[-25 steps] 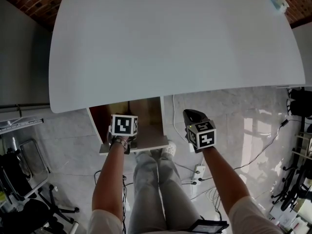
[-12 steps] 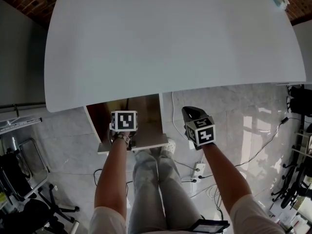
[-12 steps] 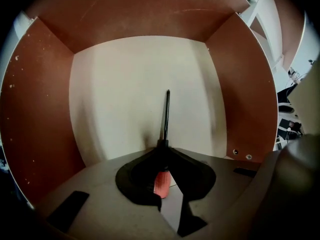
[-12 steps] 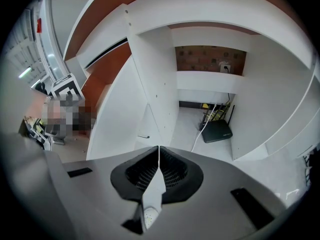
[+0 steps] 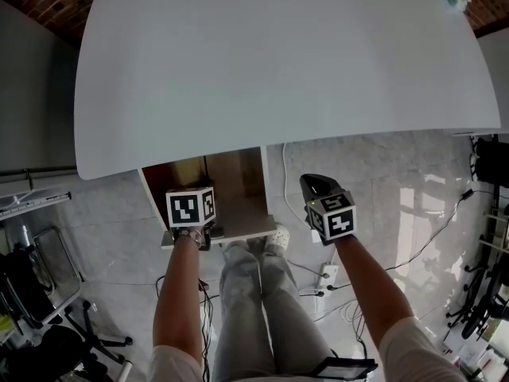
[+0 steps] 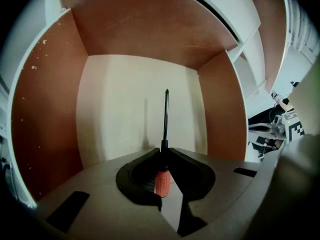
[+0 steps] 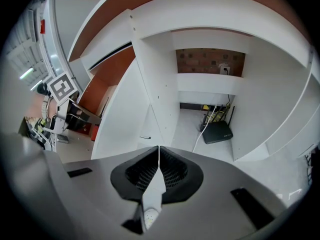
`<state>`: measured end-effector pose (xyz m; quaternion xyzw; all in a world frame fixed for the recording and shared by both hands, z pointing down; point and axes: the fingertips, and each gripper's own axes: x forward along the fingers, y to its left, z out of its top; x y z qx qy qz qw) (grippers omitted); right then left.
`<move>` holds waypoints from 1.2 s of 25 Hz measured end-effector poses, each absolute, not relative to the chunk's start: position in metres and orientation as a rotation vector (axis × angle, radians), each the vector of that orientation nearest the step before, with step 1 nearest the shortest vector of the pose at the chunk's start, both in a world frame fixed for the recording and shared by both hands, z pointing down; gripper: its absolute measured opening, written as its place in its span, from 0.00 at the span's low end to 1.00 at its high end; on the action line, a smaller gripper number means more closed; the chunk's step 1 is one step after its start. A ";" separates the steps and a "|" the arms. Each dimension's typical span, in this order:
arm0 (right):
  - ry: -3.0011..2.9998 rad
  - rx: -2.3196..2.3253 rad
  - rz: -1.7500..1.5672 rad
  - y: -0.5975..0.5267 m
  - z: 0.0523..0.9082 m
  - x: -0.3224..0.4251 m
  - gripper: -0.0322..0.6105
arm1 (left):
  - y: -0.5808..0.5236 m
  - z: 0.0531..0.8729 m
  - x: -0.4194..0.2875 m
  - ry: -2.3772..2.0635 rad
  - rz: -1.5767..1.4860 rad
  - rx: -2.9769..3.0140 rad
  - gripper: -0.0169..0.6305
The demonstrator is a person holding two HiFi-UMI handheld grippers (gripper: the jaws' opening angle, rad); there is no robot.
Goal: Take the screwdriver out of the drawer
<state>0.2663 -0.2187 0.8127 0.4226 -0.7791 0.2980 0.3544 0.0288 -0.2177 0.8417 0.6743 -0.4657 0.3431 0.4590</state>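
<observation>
– From where you stand, which hand has the work?

– The left one. The left tongs (image 6: 164, 146) are inside the open drawer (image 6: 45, 114), in its near left part. The jaws are closing with the screwdriver (image 6: 162, 180) between them, and the tips pinch it where the orange handle meets the dark shaft.

– And the other hand?

– The right tongs (image 7: 158, 149) hang to the right of the drawer, over the floor (image 5: 382, 181). Their jaws are together and nothing is in them. They are well apart from the tool, so I judge they have no part in the next move.

– How does the tool lie?

– Its long axis follows the line of the left tongs. The handle is on the near side, behind the tips, and the shaft goes straight away from them toward the pale bottom of the drawer. The shadow of the shaft falls a little to the left of it, so the tip seems free of the wood, but I am not sure.

– So what does the move ask for?

– A pull back toward the person, along that axis. Farther on, the white worktop (image 5: 278, 62) hangs over the far part of the drawer, so a careless rise there could, I think, touch its edge.
</observation>
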 end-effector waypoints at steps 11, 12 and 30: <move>-2.187 1.167 0.776 -0.225 0.757 0.256 0.08 | -0.213 0.771 0.024 -1.294 0.596 1.802 0.12; -2.193 1.174 0.771 -0.224 0.754 0.257 0.08 | -0.214 0.764 0.024 -1.309 0.584 1.823 0.12; -2.390 1.210 0.690 -0.201 0.629 0.256 0.08 | -0.187 0.648 0.035 -1.402 0.444 2.029 0.12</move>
